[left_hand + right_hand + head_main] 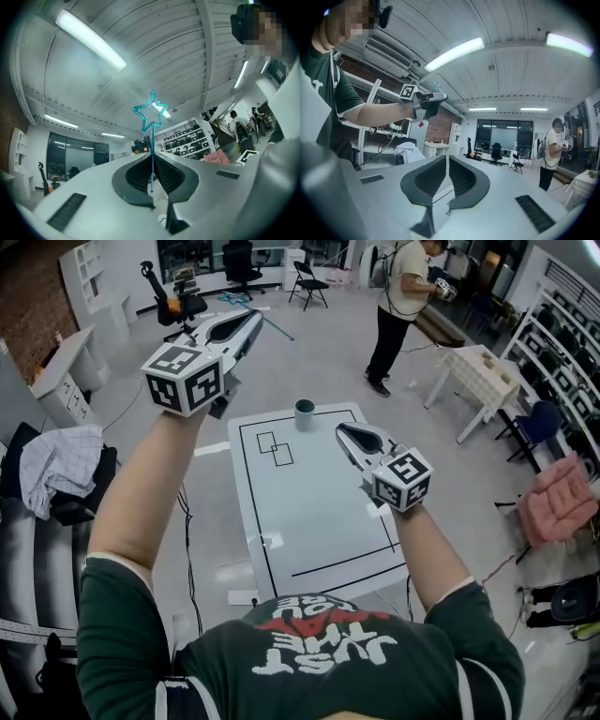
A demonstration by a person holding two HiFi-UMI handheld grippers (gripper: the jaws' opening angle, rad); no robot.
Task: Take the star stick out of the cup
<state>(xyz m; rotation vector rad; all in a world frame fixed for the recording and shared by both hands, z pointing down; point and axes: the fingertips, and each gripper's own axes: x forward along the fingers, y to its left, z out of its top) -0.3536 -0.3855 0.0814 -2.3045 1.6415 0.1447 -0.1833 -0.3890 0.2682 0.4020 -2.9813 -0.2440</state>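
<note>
l. gripper (pixel 152 157) held high over the table (pixel 319 521), jaws pinched on the star stick (pixel 152 140) low on its thin shaft, well clear of the cup (pixel 305 414). stick looks light, bendy, prob. fragile: grip shaft gently. r. gripper (pixel 446 161) near-closed, empty.

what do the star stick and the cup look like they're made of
Star stick: probably plastic, maybe acrylic. In the left gripper view it is thin, teal and seemingly translucent, with a glossy glint along the hollow star outline.
Cup: opaque dark teal-grey with an even, fairly dull surface in the head view. It could be plastic or ceramic; it is too small to tell which.
</note>
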